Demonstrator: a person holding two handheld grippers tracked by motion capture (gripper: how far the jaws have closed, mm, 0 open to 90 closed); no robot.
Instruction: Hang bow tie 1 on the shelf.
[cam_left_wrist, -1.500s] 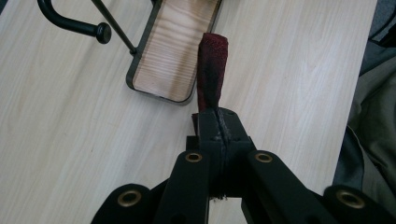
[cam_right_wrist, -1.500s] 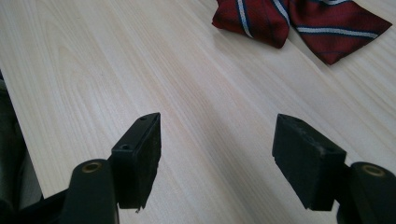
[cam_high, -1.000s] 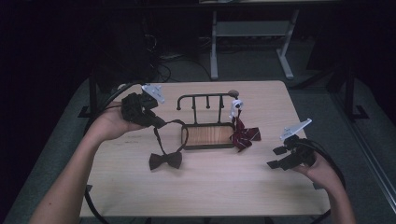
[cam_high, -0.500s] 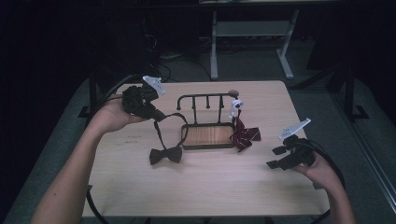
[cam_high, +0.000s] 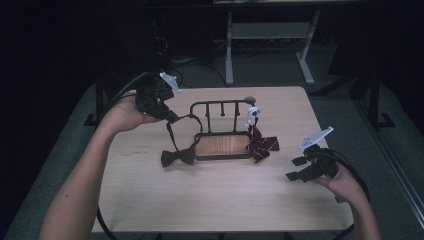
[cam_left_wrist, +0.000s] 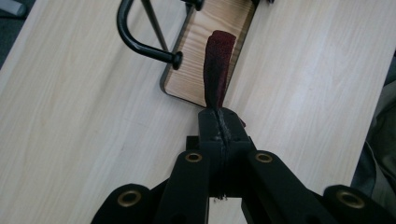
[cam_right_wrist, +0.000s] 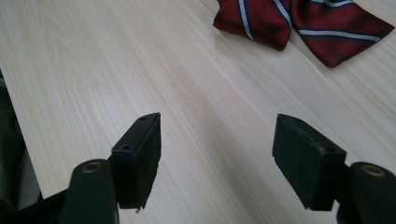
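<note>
My left gripper (cam_high: 171, 118) is at the table's far left, shut on the thin strap (cam_high: 169, 134) of a dark bow tie (cam_high: 177, 157). The bow rests on the table by the left end of a rack with a wooden base (cam_high: 222, 145) and a black rail (cam_high: 220, 104). In the left gripper view the jaws (cam_left_wrist: 219, 126) pinch the maroon strap (cam_left_wrist: 217, 65) above the rack base (cam_left_wrist: 212, 42). A red striped bow tie (cam_high: 261, 145) lies against the rack's right end. My right gripper (cam_high: 299, 169) stands open at the right, nothing between its jaws (cam_right_wrist: 217, 154), short of the striped tie (cam_right_wrist: 303, 21).
A white clip (cam_high: 253, 112) sits on the rack's right post. The light wooden table (cam_high: 225, 200) has bare room in front. A desk frame (cam_high: 267, 40) stands on the floor behind the table. Cables trail from both grippers.
My left gripper has risen and drawn back toward the far left, pulling the strap taut and dragging the dark bow tie closer to the rack. The right gripper has stayed put.
</note>
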